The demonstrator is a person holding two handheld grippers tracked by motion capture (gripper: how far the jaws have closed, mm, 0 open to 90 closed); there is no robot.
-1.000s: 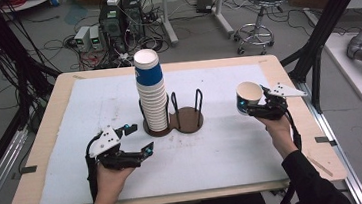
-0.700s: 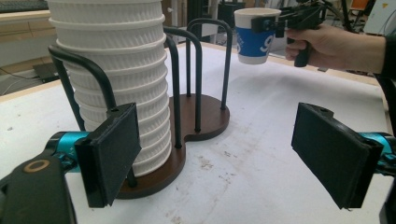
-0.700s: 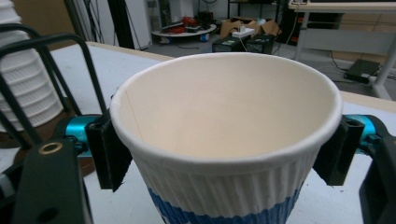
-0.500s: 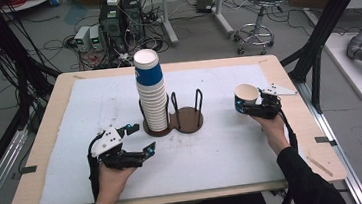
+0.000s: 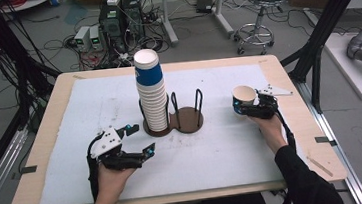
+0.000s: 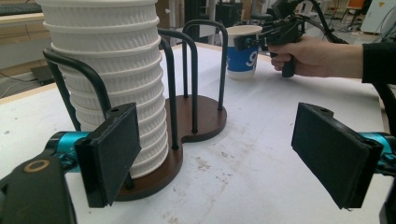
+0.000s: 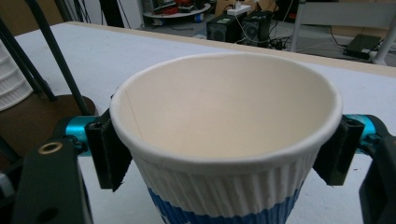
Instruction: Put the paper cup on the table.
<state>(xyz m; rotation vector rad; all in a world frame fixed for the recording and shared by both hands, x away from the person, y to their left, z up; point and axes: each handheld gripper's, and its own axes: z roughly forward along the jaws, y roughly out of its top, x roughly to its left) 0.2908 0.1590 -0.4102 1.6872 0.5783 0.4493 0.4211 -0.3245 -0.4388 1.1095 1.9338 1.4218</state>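
Right gripper: clenched on cup, held upright above counter
Left gripper: released, near stack

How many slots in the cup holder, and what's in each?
2. The cup holder has a left slot filled by the cup stack and a right slot standing bare. A single cup sits apart, in the right gripper.

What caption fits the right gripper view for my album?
Right claw clamps an empty ribbed white-and-blue paper cup, upright over the white table.
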